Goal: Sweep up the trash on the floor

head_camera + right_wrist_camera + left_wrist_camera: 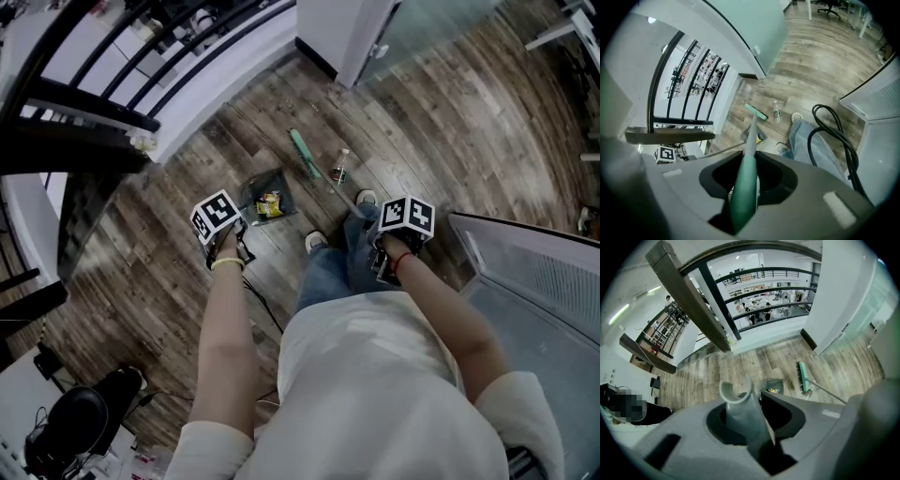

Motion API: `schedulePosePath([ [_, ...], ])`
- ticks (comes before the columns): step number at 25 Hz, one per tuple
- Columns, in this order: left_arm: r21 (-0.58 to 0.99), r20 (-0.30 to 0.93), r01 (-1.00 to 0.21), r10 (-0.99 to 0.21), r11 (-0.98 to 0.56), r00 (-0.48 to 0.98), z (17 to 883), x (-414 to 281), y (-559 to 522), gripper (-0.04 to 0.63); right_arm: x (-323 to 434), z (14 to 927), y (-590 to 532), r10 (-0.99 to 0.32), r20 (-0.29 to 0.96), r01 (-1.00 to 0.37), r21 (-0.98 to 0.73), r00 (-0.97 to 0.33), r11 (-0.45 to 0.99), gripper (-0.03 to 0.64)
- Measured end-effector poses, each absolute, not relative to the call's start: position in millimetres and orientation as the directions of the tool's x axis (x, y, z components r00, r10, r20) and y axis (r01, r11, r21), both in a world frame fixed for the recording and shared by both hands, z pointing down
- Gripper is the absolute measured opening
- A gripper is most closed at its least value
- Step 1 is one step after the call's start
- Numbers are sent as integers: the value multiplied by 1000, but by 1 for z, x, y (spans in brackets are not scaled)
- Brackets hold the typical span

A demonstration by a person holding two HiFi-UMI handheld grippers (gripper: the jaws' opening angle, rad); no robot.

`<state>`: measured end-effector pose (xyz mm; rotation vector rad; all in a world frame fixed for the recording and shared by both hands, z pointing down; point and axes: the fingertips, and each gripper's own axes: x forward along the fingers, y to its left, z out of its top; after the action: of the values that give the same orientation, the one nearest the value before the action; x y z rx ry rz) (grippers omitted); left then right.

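Trash bottle (339, 167) lies on the floor just right of the broom head (304, 155); the dustpan (265, 199) sits left (head view).

Left gripper view: left gripper (746, 423) is clamped on the dustpan handle (739, 405).

Right gripper view: right gripper (747, 182) is clamped on the broom handle (750, 138), which runs forward toward the bottle.

No legible text in any view. Bottle (339, 168) label, on the floor: too small to read. Wrapper (270, 203) in dustpan (251, 191): print blurred. Marker cubes (215, 214): square patterns only.

Arms stretched forward: left gripper (225, 232), at 9 o'clock, clamps a dustpan handle (740, 416); right gripper (392, 242), at 3 o'clock, a broom handle (744, 190).
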<state>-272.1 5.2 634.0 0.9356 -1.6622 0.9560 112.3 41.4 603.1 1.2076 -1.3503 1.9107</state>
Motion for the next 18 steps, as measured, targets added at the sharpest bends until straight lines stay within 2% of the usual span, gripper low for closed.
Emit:
schedulePosePath([
  [10,-164,962,-903,-139,398,-236,635,-272,4,103,178,607,12,-165,904,-781,-425,-395,-459,96],
  [18,-167,962,-901,-134,400,-238,634,-273,-2,103,222,620,-8,-173,937,-794,-349,-303,-498,97],
])
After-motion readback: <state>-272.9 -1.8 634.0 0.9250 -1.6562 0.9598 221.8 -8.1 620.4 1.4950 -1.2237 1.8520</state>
